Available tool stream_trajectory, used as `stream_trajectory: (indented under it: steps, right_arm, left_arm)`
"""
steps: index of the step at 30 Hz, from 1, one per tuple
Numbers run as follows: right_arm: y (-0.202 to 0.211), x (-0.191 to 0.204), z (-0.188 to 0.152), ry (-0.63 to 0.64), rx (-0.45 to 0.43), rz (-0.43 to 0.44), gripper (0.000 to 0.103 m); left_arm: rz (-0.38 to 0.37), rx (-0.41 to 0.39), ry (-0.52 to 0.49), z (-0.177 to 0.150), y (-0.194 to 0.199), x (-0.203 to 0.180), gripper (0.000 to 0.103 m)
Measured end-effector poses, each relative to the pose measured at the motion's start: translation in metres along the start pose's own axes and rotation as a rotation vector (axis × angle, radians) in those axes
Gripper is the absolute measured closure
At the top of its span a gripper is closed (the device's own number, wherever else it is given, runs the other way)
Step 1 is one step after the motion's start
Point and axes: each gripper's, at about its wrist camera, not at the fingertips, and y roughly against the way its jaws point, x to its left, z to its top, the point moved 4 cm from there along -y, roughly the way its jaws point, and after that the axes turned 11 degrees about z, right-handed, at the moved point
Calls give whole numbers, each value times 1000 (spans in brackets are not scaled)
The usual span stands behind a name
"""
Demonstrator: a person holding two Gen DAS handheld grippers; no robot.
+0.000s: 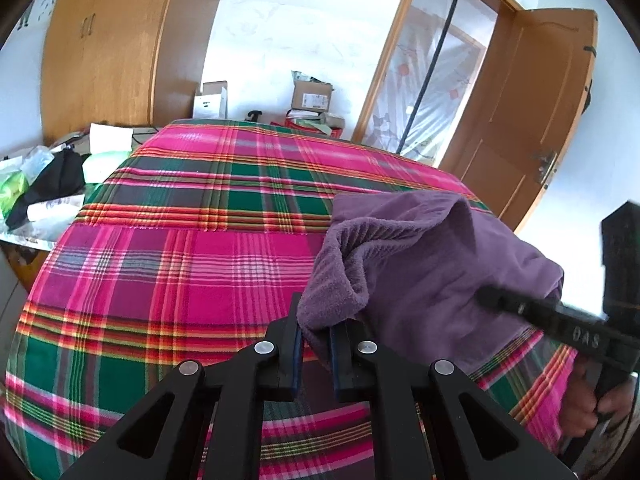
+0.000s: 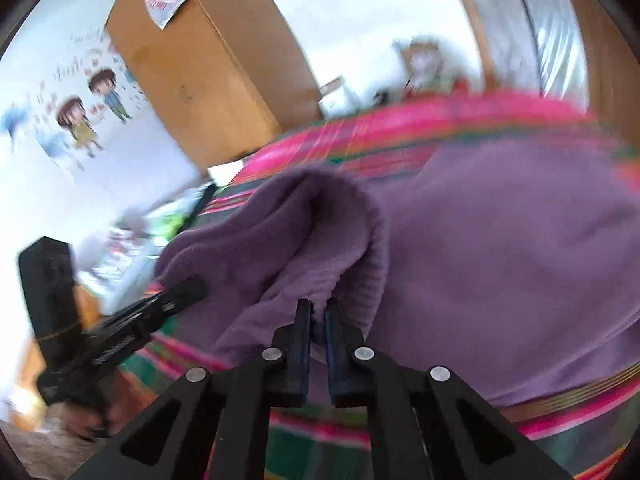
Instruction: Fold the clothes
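Purple garment (image 1: 432, 264) bunched, axis unclear.

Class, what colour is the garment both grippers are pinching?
Purple garment, clearest in the left wrist view.

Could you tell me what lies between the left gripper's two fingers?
A pinched edge of the purple garment fills the left gripper, shown in the left wrist view.

Beyond the fingers spreads a bed (image 1: 192, 264) under a pink, green and red plaid cover. Past its far edge stands a white wall (image 1: 288, 32), brightly lit, with cardboard boxes (image 1: 311, 96) stacked at its foot. Left of the fingers rises a tall wooden wardrobe (image 1: 108, 48); right of them a wooden door (image 1: 536, 104) stands open beside a curtained doorway (image 1: 432, 80). Cartoon stickers (image 2: 86, 116) decorate the left wall.
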Motion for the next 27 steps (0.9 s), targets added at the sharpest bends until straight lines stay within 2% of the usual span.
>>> stream_trajectory:
  steps: [3,8,11,12,13,16,21,27]
  right_arm:
    - [5,-4,7,69,-23,-128,96]
    - [0,-26,10,35,-5,-270,94]
    - [22,-34,5,-32,-70,-207,92]
    - [32,-36,2,-62,-111,-175,84]
    - [38,-39,0,-92,-135,-145,73]
    - [53,-46,-14,-161,-160,-73,67]
    - [36,-48,-37,-252,-51,17,66]
    - [1,-52,-37,-342,15,145,65]
  left_arm:
    - [4,-1,-9,-1,0,-1,92]
    - [7,12,-11,-3,-2,-1,93]
    - [4,16,-10,-4,-3,-1,93]
    - [3,17,-11,-4,-4,-1,93]
    - [2,17,-12,-4,-4,-1,93]
    - [-3,20,-12,-5,-5,-2,93]
    - [-4,26,-9,-6,-7,-3,93]
    - [-5,30,6,-6,-6,-2,93]
